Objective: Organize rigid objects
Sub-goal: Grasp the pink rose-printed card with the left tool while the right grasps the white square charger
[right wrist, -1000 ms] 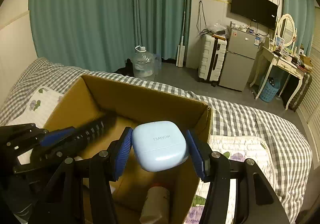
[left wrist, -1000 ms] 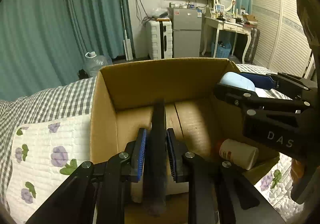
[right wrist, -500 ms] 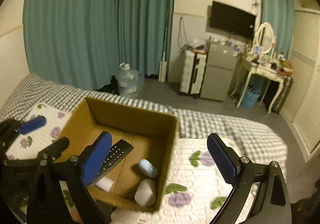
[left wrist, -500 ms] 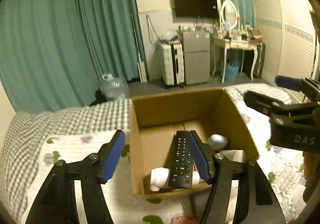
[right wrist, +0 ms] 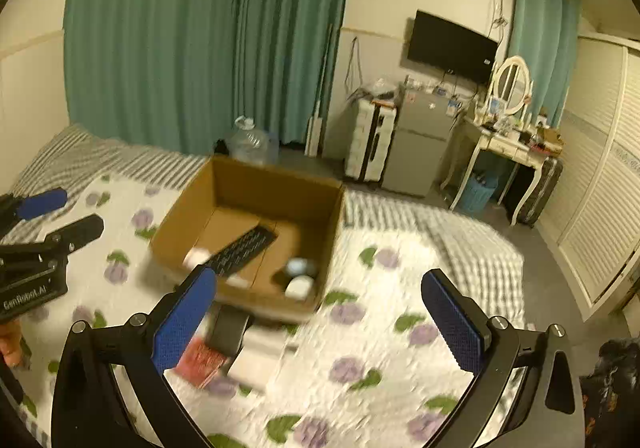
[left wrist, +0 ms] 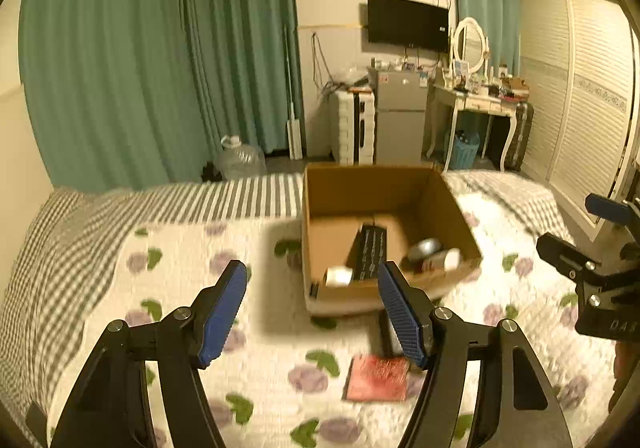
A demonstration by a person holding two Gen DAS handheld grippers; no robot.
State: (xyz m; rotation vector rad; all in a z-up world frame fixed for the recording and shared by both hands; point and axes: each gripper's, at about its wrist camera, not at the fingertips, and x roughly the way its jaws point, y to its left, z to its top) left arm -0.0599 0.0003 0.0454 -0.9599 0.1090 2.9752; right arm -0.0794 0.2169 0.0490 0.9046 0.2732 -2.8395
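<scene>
- Already packed: a black remote control (left wrist: 370, 251) lies slanted across the floor of the cardboard box (left wrist: 384, 183) on the quilted bed (left wrist: 192, 248), with a pale blue earbud case (right wrist: 299, 266) and two white bottles (left wrist: 440, 260) near it inside.
- Both tools hang above the bedding, well apart from the box and carrying nothing: the left gripper (left wrist: 312, 308) has its jaws spread wide, and so does the right gripper (right wrist: 320, 314).
- Left outside, on the quilt just beside the box's near wall: a red packet (left wrist: 378, 378), a dark block (right wrist: 229, 330) and a flat white item (right wrist: 258, 362); motion blur hides what exactly they are.
- Judged from this, the job is about half done, with those three pieces waiting to be boxed.
</scene>
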